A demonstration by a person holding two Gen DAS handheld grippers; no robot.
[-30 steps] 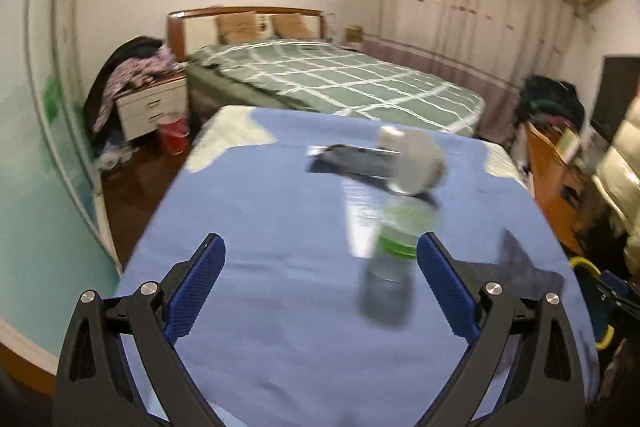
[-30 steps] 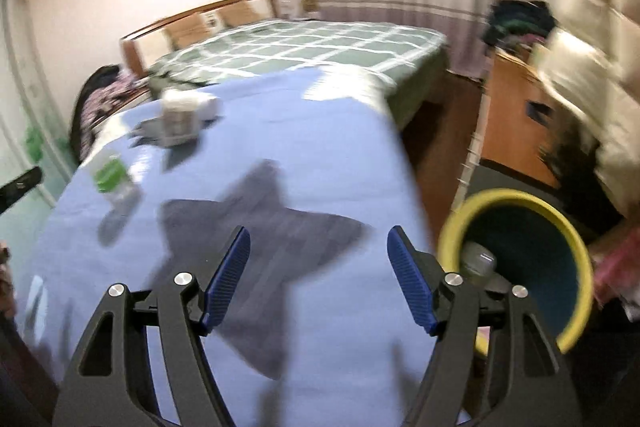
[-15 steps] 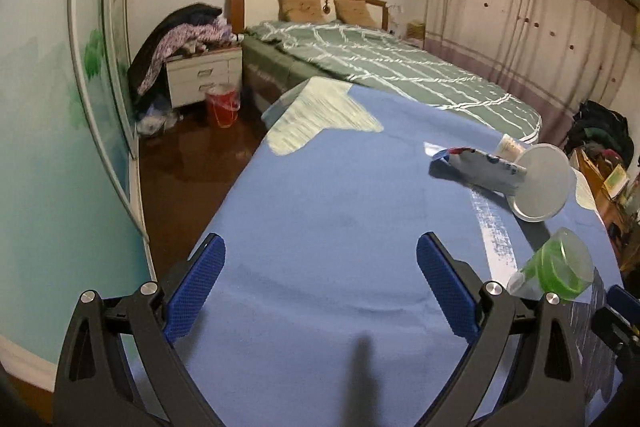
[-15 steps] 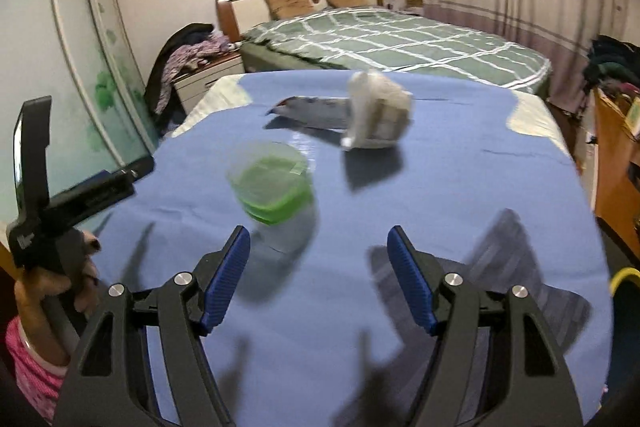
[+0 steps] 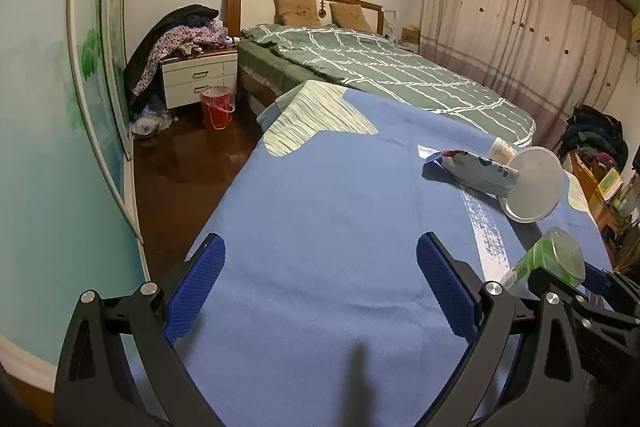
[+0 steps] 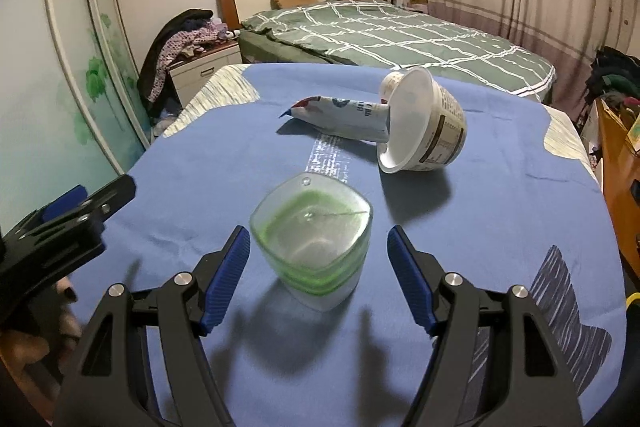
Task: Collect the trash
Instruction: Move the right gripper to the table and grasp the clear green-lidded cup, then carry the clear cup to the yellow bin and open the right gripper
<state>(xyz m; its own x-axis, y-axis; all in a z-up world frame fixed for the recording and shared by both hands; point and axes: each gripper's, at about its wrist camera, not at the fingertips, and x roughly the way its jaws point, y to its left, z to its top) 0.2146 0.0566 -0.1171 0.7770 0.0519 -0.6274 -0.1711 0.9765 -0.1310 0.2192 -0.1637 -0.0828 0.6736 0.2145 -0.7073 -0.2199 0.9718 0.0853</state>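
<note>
Since the earlier frame the right gripper (image 6: 318,277) has closed in: the green cup (image 6: 312,247) now sits low-centre between its wide-open, untouching jaws. The left gripper (image 5: 320,285) stays open, empty.

Both tongs angle downward with jaws spread wide and nothing gripped: left tongs (image 5: 320,285), right tongs (image 6: 318,277). A hand (image 6: 24,343) grips the left handle.

Cup (image 6: 312,251) lies on table (image 6: 500,211), tub (image 6: 424,123) behind, pouch (image 6: 340,117) seemingly inside.
</note>
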